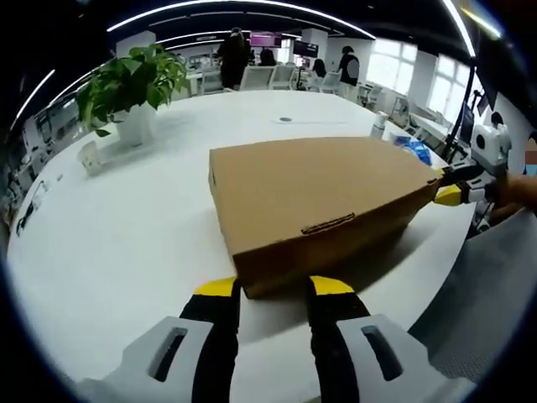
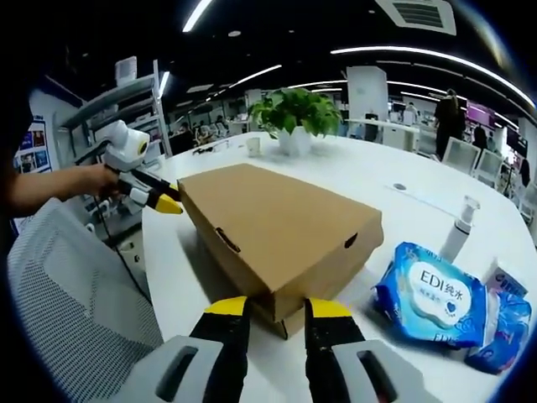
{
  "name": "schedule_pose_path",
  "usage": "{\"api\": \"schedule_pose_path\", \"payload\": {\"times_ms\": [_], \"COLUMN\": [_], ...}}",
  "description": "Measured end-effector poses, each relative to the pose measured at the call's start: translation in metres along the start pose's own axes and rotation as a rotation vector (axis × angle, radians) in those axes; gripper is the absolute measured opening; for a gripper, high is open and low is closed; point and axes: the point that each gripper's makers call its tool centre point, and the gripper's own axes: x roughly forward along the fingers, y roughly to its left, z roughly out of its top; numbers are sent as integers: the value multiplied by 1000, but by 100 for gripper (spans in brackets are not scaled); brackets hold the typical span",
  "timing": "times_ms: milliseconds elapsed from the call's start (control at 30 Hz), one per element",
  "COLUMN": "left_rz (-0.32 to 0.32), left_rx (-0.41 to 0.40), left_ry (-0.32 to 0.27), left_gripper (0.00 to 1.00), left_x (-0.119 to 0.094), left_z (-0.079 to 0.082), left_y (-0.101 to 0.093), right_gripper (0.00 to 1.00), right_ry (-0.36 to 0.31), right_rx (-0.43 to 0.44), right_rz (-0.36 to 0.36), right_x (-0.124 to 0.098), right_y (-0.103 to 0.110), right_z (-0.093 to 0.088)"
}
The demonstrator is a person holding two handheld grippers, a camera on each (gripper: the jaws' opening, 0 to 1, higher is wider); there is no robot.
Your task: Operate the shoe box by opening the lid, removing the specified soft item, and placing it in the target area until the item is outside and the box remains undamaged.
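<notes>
Seen from the left gripper point(image 1: 273, 287), the jaws stand open, their yellow tips either side of the near corner of the closed cardboard shoe box point(image 1: 323, 197), which lies flat on the white bench point(image 1: 134, 243) just ahead of them. From the right gripper point(image 2: 277, 306), the jaws are likewise open, bracketing the opposite corner of the same box, with nothing held.

The lid is still down, so the soft item inside is hidden. Judging from here, the risk is to the box: pinching a corner, or prying at the tab slot, could crush or tear the cardboard, and lifting one end alone could slide it towards the bench edge.

Right of the right jaws lie a blue wet-wipes pack point(image 2: 428, 294) and, beyond it, a pump bottle point(image 2: 460, 225). Far past both sets of jaws stands a potted plant point(image 1: 134, 88)
</notes>
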Motion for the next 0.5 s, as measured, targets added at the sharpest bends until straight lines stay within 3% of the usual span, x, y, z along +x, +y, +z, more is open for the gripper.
{"api": "schedule_pose_path", "payload": {"times_ms": [500], "left_rz": [17], "left_rx": [4], "left_ry": [-12], "left_gripper": [29], "left_x": [-11], "left_z": [4], "left_y": [8], "right_gripper": [24], "right_ry": [-4], "right_rx": [-7], "right_rz": [-16], "right_x": [-9], "right_y": [-5], "right_z": [2]}}
